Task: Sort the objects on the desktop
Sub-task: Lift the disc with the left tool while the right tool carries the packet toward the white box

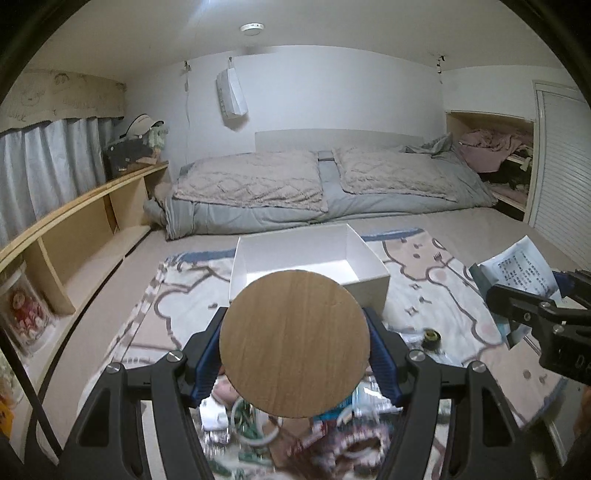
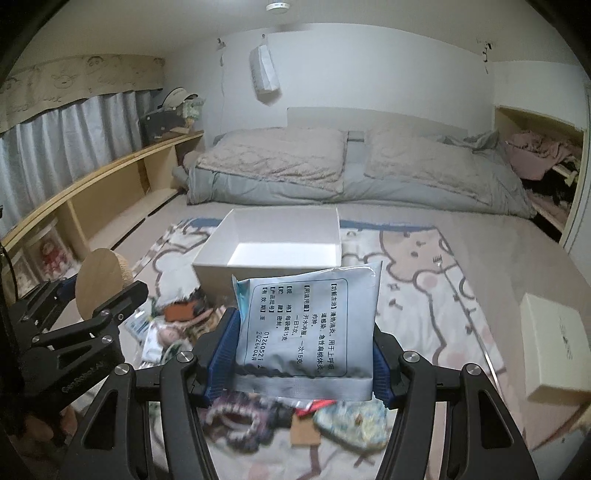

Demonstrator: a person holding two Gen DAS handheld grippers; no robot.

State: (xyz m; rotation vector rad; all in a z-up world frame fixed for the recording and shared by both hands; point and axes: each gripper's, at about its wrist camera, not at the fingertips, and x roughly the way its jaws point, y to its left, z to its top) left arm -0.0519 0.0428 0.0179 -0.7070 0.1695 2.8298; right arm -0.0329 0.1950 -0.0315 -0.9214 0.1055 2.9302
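Left wrist: jaws grip wooden disc; right, sachet.

Behind your workspace: bed with grey quilt and two pillows against the far wall, wooden shelf along your left under grey curtains, a paper bag hanging on the wall, ceiling light on, louvred door far right.

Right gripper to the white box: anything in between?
Only the packet that the right gripper holds; its top edge overlaps the near wall of the white box in the right wrist view. Nothing else shows in between; the clutter lies lower.
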